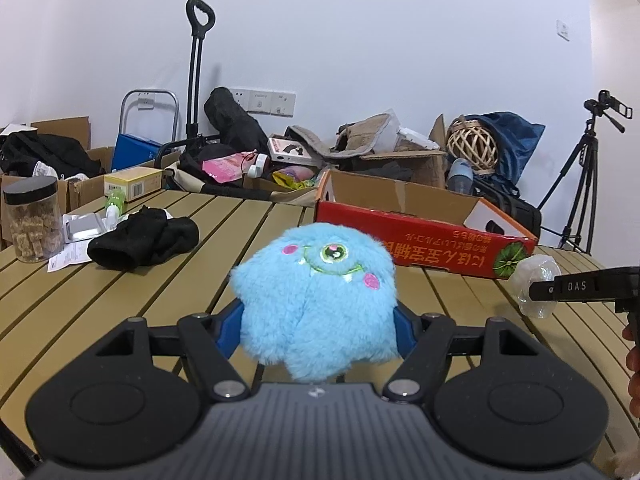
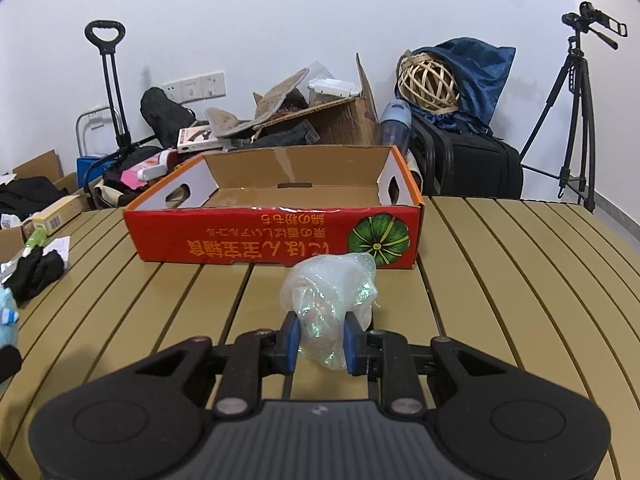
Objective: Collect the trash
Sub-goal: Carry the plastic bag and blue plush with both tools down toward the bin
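Plain white wall all along the back, evenly lit, no window showing. Row of sockets low on that wall. Left of the sockets, a black trolley handle sticking up, with a folded step stool beside it. Right of the sockets, a heap of cardboard boxes, then a black suitcase, then a tripod with a camera on top. In front of the sockets, a tan slatted table. Strip of grey floor under the tripod.
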